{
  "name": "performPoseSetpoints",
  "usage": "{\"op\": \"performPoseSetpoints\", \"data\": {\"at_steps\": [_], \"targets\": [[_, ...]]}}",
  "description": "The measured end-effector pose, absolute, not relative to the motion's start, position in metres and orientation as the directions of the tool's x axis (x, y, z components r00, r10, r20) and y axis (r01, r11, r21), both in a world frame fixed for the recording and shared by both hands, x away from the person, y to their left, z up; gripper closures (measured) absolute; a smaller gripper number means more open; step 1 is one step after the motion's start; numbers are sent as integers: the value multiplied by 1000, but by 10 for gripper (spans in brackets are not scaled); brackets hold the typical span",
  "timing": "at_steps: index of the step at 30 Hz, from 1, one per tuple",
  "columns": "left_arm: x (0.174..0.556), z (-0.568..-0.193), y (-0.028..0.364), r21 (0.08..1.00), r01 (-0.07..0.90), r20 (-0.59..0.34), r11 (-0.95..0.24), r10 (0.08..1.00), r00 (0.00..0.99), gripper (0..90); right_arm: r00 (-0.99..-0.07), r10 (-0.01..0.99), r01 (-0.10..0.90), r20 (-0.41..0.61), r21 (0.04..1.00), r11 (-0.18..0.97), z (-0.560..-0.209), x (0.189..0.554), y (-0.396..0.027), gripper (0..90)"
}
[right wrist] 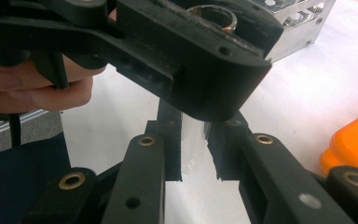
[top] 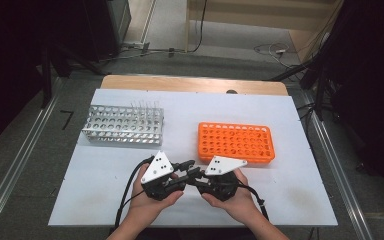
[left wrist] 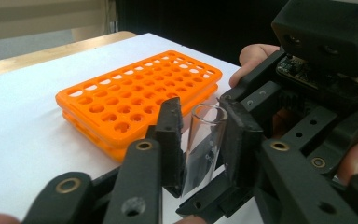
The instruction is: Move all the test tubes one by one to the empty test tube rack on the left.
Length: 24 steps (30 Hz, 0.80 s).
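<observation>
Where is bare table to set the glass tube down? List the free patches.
Free: the white sheet right of the hands, the near left corner below the silver metal rack, and the gap between that and the orange plastic rack. Crowded: the near centre, where both grippers meet on the clear glass tube.

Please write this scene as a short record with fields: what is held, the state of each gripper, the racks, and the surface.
held item: clear glass test tube, upright, between both pairs of jaws
left gripper: shut on the test tube
right gripper: shut on the test tube, lower part
orange rack: holes look empty, right of centre
metal rack: a few tubes at the back, left side
surface: white table sheet
</observation>
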<state>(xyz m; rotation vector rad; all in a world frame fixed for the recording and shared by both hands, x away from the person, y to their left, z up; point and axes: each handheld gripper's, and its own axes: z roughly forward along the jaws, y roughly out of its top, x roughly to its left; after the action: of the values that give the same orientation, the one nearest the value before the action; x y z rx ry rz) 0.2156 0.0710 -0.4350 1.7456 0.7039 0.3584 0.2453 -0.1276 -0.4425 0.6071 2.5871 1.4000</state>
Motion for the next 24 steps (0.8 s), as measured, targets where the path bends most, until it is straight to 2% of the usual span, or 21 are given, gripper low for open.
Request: {"op": "performPoseSetpoints", "data": {"at_steps": [12, 15, 20, 24], "targets": [[216, -434, 72, 950, 265, -104, -164, 634, 766, 763, -909, 410, 280, 69, 831, 481, -444, 246, -129, 726], [216, -433, 74, 951, 267, -107, -158, 642, 760, 764, -913, 401, 276, 79, 843, 462, -443, 247, -132, 618], [218, -431, 81, 951, 274, -117, -143, 654, 748, 764, -906, 412, 287, 97, 857, 429, -441, 251, -143, 325], [220, -430, 88, 952, 276, -123, -130, 664, 738, 764, -896, 436, 280, 85, 870, 405, -438, 255, -156, 142]]}}
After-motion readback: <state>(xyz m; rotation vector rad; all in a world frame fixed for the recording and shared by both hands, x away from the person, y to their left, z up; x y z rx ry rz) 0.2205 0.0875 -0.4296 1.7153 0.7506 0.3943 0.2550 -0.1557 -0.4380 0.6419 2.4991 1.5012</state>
